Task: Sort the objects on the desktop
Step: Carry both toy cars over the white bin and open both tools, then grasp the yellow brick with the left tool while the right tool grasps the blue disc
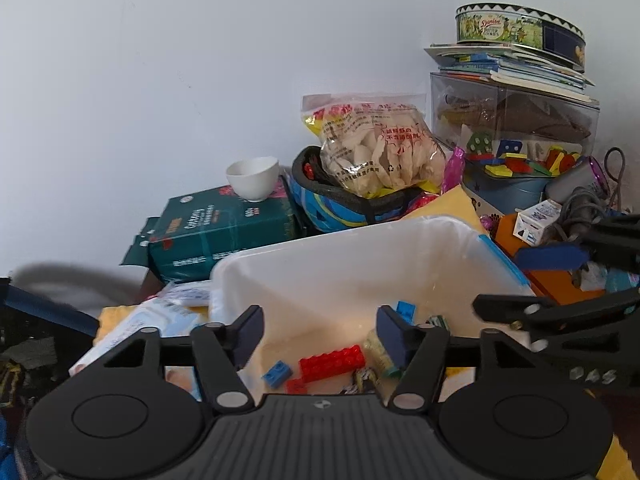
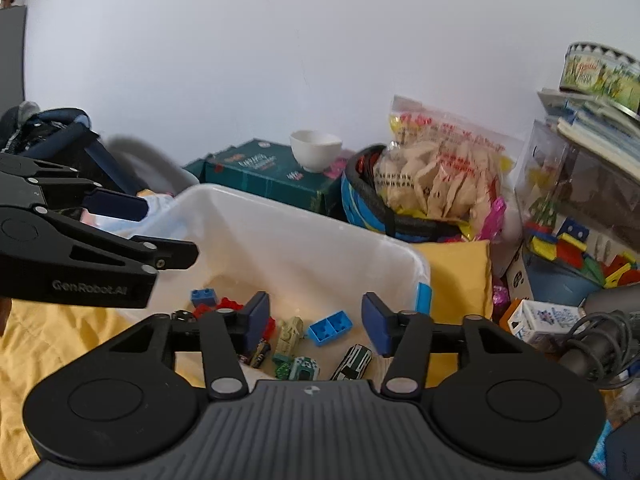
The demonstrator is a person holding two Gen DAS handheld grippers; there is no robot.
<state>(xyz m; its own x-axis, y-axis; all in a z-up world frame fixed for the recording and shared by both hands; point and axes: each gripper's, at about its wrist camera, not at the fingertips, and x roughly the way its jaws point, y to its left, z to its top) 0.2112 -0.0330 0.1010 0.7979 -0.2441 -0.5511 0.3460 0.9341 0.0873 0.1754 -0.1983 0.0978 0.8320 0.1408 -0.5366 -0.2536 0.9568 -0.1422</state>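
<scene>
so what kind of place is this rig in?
Looks like a home, probably a child's play corner: a white plastic bin holding toy bricks and cars, a snack bag, and a cookie tin on stacked books, against a plain wall.

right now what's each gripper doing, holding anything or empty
left gripper: open, nothing between its fingers, above the white bin.
right gripper: open, nothing held, also above the bin.
</scene>
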